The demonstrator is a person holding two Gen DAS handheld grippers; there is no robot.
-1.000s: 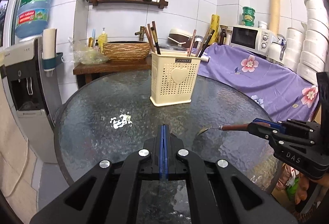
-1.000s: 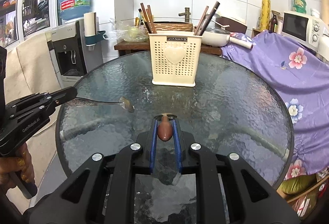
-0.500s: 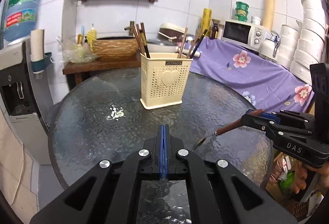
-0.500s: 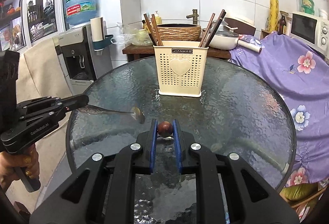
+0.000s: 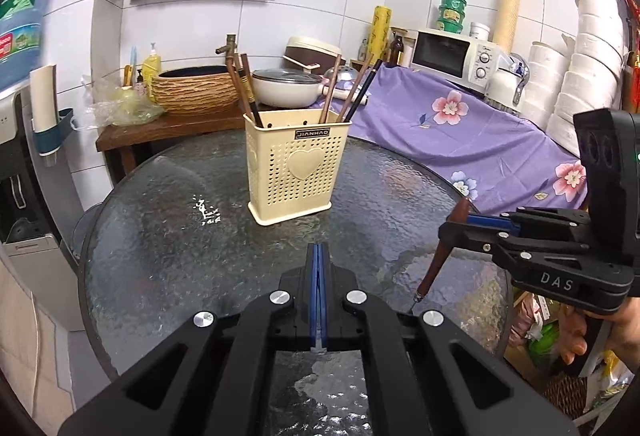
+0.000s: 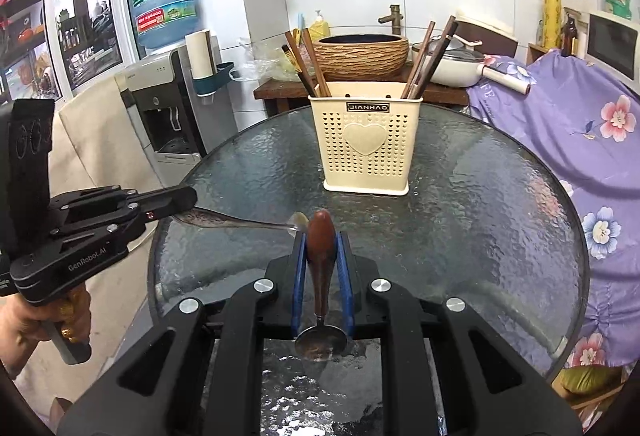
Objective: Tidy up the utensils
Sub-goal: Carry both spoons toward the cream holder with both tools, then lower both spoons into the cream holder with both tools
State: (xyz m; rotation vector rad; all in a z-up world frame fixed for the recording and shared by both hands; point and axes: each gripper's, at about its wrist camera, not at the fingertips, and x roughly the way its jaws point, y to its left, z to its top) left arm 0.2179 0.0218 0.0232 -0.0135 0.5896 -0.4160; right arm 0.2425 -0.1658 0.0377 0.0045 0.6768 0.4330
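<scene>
A cream perforated utensil holder (image 5: 296,172) (image 6: 366,138) stands on the round glass table (image 5: 160,236) (image 6: 500,216), with brown chopsticks (image 5: 246,88) (image 6: 308,64) in both ends. My right gripper (image 6: 322,244) (image 5: 452,230) is shut on a brown-handled spoon (image 6: 320,268) (image 5: 444,248), which hangs handle up and bowl down. My left gripper (image 5: 318,256) (image 6: 188,198) is shut on a thin metal spoon (image 6: 240,221) that sticks out level over the table. In the left wrist view the metal spoon is hidden between the shut pads.
A purple flowered cloth (image 5: 460,132) covers a counter at the right with a microwave (image 5: 452,54). A water dispenser (image 6: 168,124) stands left of the table. A wooden side table with a woven basin (image 5: 196,90) and a white pan (image 5: 288,86) is behind the holder.
My right gripper has turned the brown-handled spoon from level to nearly upright, handle up. Both grippers have drawn slightly closer to the holder. The left gripper still holds the metal spoon level.
</scene>
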